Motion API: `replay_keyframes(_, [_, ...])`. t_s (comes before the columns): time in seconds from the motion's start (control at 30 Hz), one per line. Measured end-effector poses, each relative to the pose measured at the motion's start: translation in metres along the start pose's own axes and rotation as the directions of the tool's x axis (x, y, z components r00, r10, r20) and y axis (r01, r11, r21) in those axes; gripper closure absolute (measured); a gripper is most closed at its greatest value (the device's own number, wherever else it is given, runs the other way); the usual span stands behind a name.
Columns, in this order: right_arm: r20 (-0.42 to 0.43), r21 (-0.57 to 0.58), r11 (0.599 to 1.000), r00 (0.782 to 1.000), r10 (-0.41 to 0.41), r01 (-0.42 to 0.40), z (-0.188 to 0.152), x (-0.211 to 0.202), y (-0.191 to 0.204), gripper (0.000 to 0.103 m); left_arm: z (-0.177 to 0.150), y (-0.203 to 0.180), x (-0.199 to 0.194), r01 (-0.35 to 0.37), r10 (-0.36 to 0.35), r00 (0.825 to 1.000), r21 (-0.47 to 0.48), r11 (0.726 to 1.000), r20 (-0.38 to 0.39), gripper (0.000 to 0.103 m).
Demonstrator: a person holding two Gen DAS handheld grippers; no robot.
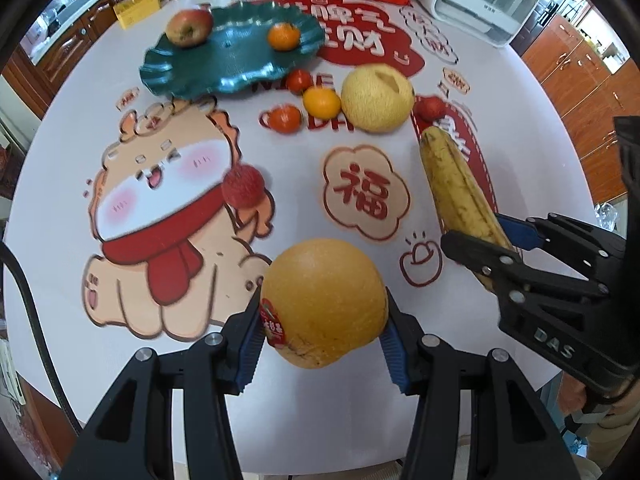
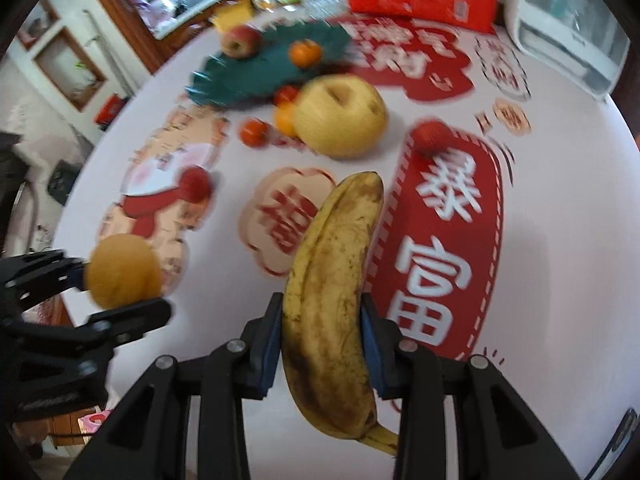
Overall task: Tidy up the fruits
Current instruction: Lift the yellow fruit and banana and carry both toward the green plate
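Left gripper [image 1: 324, 344] clamps orange [image 1: 324, 300] at bottom centre. Right gripper [image 2: 320, 344] clamps banana [image 2: 332, 304] at bottom centre. Green plate [image 1: 240, 68] sits upper left, holding apple [image 1: 189, 27] and tangerine [image 1: 283, 36].

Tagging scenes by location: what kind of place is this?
Most likely a home kitchen or dining area. A table with a festive printed cover holds a green fruit plate; wooden cabinets line the walls, and a white countertop appliance stands at the table's far edge beside glasses and bottles.
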State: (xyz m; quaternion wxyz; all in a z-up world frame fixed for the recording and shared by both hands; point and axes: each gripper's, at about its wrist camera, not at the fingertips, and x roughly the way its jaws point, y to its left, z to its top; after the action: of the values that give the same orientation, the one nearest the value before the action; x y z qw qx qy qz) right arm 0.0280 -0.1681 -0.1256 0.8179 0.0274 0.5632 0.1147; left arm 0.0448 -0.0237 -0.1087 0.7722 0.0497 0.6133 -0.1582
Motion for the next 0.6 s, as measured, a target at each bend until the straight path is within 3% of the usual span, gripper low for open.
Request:
replay_keyframes(0.3, [0.086,-0.079,0.995,0.994,0.073,-0.066,0.046,-0.045,0.036,0.067,0.039,0.032,-0.043,-0.064,0.062,0.996,0.020,0.998,0.063,0.053])
replay_keyframes(0.6, [0.117,-0.139,0.985,0.986,0.117,-0.100,0.149,-0.068,0.069,0.067,0.117,0.084,-0.078,-0.165,0.162,0.980,0.022,0.986,0.117,0.053])
